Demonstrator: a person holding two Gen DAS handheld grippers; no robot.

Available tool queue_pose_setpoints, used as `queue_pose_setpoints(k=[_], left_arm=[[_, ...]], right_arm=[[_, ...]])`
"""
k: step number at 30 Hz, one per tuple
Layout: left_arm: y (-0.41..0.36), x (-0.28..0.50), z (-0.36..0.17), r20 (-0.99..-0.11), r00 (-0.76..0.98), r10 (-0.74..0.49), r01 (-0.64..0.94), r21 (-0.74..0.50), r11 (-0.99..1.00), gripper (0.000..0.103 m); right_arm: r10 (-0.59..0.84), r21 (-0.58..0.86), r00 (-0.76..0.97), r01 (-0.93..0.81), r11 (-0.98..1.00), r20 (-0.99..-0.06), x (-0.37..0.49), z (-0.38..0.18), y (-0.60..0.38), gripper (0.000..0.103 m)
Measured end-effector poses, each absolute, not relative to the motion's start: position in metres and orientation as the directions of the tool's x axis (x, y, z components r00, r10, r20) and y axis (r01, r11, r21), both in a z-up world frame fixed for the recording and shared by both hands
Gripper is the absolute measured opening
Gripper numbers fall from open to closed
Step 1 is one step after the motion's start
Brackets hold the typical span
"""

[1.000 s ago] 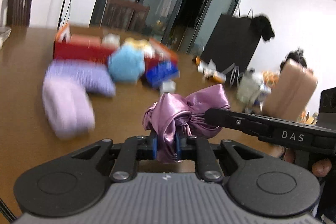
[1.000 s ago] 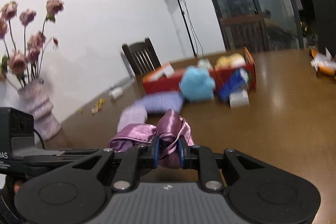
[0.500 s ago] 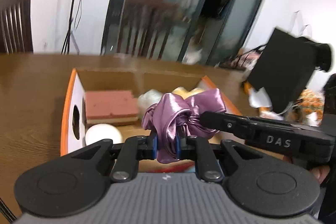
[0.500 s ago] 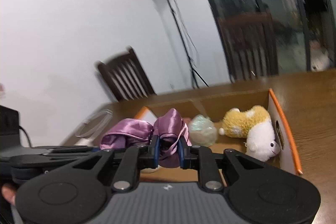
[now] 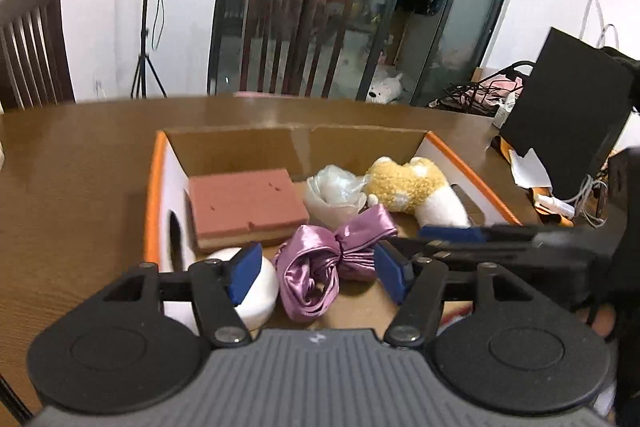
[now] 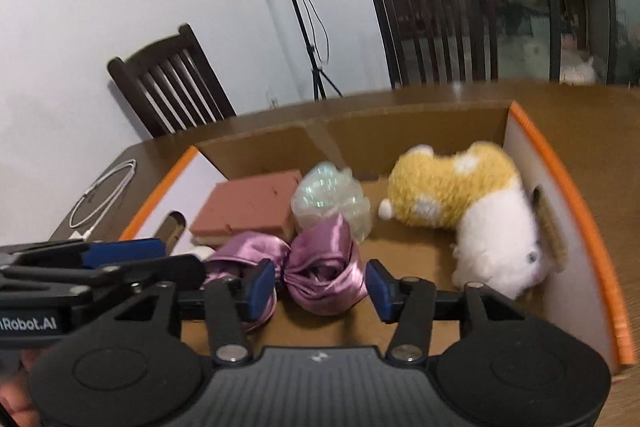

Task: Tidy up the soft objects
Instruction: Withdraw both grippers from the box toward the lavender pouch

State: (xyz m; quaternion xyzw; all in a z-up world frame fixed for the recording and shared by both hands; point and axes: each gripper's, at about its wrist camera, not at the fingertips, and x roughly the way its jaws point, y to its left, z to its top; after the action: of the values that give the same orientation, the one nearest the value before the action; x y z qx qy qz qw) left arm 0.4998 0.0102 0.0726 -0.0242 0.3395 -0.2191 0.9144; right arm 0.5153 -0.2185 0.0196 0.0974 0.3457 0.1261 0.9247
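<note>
A purple satin scrunchie [image 5: 332, 259] [image 6: 320, 267] lies low in an orange-rimmed cardboard box [image 5: 154, 187] [image 6: 560, 179], near its front. My left gripper [image 5: 319, 275] has its jaws opening, with the scrunchie between the blue pads and clear of them. My right gripper [image 6: 320, 289] is opening too, straddling the other lobe without pressing it. Its fingers [image 5: 452, 233] reach in from the right in the left wrist view. The left gripper's fingers [image 6: 124, 250] show at the left in the right wrist view.
The box also holds a pink sponge block [image 5: 244, 203], a clear crinkly ball [image 6: 332, 203], a yellow-and-white plush [image 6: 472, 203] and a white round thing [image 5: 256, 291]. A white cable [image 6: 104, 195] lies on the brown table. Chairs [image 6: 172, 83] and a black bag [image 5: 564, 107] stand around it.
Both grippers swung from above the table to above the box. Their jaws went from shut on the scrunchie to apart, and the scrunchie dropped out of their grip into the box.
</note>
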Motion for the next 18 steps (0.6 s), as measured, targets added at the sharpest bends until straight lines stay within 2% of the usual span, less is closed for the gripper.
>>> queue_pose_setpoints(k=[4,7,9,11,13,18], left_arm=[[0.018,0.471,0.107,-0.561,0.738,-0.376,0.353,-0.154,0.923,0.068],[0.027,0.441,0.131,-0.526,0.773,-0.354,0.331,-0.142,0.933,0.075],[0.032,0.422,0.143,-0.505,0.796,-0.334,0.313,-0.129,0.941,0.079],[0.035,0.4,0.152,-0.472,0.826,-0.308,0.296,-0.102,0.95,0.094],[0.036,0.378,0.159,-0.427,0.86,-0.279,0.276,-0.07,0.959,0.102],[0.034,0.316,0.165,-0.323,0.916,-0.236,0.248,-0.006,0.969,0.103]], right_arm=[[0.286,0.216,0.777,-0.197,0.956,-0.561,0.482,0.058,-0.228,0.056],[0.264,0.175,0.821,-0.202,0.964,-0.506,0.448,0.094,-0.242,0.066],[0.245,0.148,0.843,-0.198,0.969,-0.479,0.427,0.114,-0.253,0.068],[0.218,0.118,0.862,-0.184,0.976,-0.458,0.404,0.13,-0.265,0.072],[0.19,0.108,0.879,-0.159,0.981,-0.437,0.383,0.141,-0.278,0.075],[0.186,0.15,0.903,-0.137,0.979,-0.387,0.328,0.148,-0.304,0.082]])
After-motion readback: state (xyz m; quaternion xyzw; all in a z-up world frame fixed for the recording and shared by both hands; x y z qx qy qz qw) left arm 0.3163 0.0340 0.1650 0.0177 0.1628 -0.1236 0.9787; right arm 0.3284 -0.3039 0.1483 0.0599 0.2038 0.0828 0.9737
